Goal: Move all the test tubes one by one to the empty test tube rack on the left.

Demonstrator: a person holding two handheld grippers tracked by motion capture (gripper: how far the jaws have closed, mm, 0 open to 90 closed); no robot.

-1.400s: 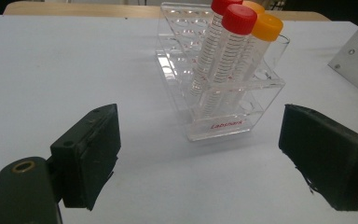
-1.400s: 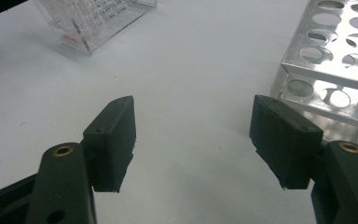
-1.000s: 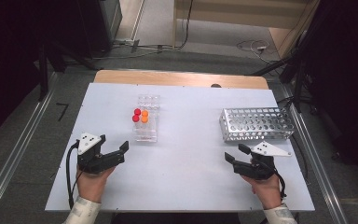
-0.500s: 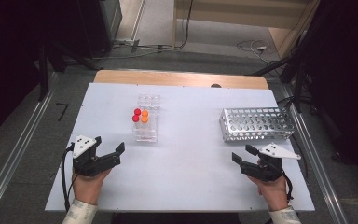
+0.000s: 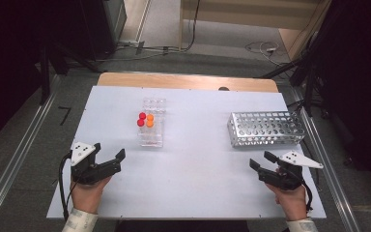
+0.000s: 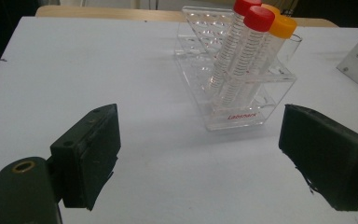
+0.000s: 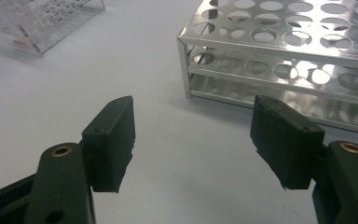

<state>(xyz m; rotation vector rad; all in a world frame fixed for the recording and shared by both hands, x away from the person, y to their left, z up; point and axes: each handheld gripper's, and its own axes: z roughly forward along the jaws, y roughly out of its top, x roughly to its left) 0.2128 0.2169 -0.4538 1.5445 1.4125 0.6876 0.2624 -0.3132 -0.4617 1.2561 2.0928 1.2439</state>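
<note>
The left gripper (image 5: 109, 154) sits low near the table's front left, jaws spread wide and holding nothing; the right gripper (image 5: 263, 161) mirrors it at the front right, jaws likewise wide apart and empty; from above the clear plastic rack (image 5: 151, 124) shows just red and orange dots, while the left gripper view reveals tall graduated tubes (image 6: 242, 60) leaning in it, two red-capped, two orange; the right gripper view shows the perforated metal rack (image 7: 303, 46) close, its holes bare; both hands have drawn back toward the table's near edge since a second ago.
</note>
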